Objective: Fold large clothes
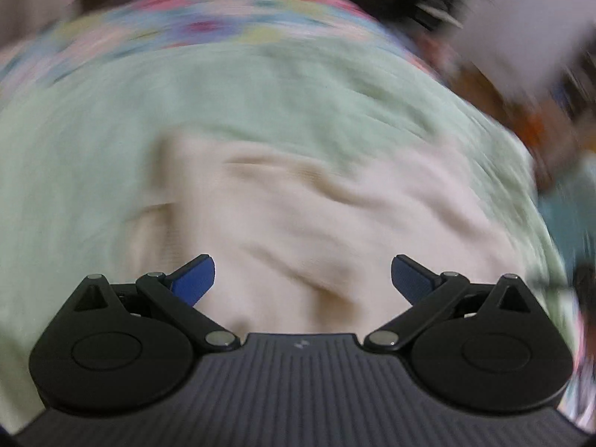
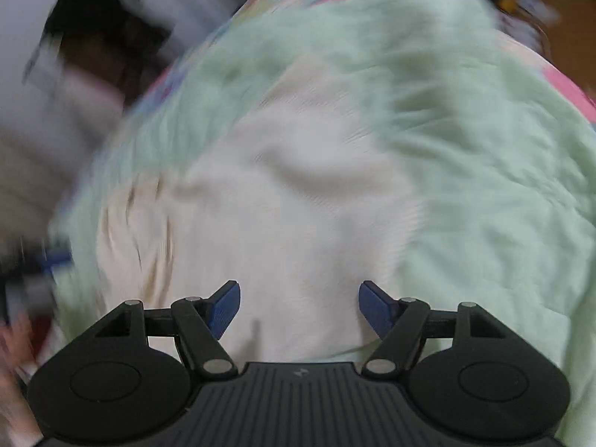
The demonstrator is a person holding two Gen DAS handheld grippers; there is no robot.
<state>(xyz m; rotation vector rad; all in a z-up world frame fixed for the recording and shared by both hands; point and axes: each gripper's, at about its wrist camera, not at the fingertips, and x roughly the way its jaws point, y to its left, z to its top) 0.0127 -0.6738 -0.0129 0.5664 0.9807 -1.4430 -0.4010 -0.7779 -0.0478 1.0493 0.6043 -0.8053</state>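
A: The cream garment (image 2: pixel 290 201) lies spread on the pale green sheet (image 2: pixel 484 171), likely flattened there so a fold can be made cleanly.

B: And the right gripper (image 2: pixel 300 307)?

A: Jaws wide apart, nothing between them, angled down over the near edge.

B: Left gripper (image 1: pixel 302 279)?

A: Same: spread wide, empty, tilted down above the cloth. Both views are blurred. A floral cover (image 1: pixel 231 26) shows beyond.
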